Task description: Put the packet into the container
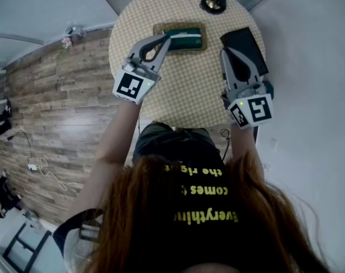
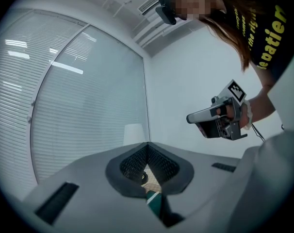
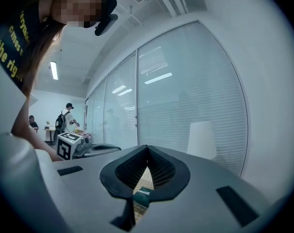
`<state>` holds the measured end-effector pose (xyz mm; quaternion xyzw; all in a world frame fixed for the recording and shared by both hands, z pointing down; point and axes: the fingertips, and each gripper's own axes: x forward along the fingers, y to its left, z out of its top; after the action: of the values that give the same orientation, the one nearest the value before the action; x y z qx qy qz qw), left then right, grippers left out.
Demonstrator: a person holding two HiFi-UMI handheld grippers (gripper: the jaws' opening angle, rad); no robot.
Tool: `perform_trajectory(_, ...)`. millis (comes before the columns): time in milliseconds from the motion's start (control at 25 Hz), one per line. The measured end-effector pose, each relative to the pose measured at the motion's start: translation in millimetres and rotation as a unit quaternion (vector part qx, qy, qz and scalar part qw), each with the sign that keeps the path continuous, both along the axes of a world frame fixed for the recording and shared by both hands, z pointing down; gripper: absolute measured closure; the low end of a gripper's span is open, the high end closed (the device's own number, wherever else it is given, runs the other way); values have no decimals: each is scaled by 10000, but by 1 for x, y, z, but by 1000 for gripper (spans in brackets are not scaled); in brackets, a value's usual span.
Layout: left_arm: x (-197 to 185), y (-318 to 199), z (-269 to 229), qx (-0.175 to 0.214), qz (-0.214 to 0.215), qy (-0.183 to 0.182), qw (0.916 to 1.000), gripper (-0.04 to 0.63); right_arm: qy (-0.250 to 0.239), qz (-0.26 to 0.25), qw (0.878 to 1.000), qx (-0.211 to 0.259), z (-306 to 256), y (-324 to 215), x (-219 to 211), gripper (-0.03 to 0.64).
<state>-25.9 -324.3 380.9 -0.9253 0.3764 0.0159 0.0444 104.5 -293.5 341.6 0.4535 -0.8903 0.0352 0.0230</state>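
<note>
Grey moulded jaws on my left tongs (image 2: 147, 145) are pressed tip to tip w/ nothing pinched betw. them. The green strip showing thru the slot behind the tips is the packet (image 1: 184, 38) lying further out, not something I'm gripping. Right tongs (image 3: 147, 148) read the same: tips met, empty, only checked cloth & a bit of green visible thru the gap. Both point roughly level over the table (image 1: 189, 95). The left one is angled in toward the near-left end of the container (image 1: 180, 24), the right one is off to the side w/ its tip by the edge of a black flat thing (image 1: 247, 45), prob. parked there to leave the left one room. Packet lies flat inside the container, a shallow brownish tray at the far middle of the round table. It runs lengthwise b/c the tray is long & narrow, and as far as I can tell nothing hangs over the rim. So I judge the job basically done. Beyond the tray there's a small dark round object (image 1: 213, 2) near the far edge, well apart, not part of this. Only move I'd need: pull both tongs clear w/o nudging the tray.
</note>
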Motion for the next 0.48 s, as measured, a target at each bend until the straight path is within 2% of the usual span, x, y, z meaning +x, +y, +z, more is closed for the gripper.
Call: perform_trajectory(480,-5,7,-5,-71,-170,165,9997,595,102,-84,9999,-5,13,-9,-9,603)
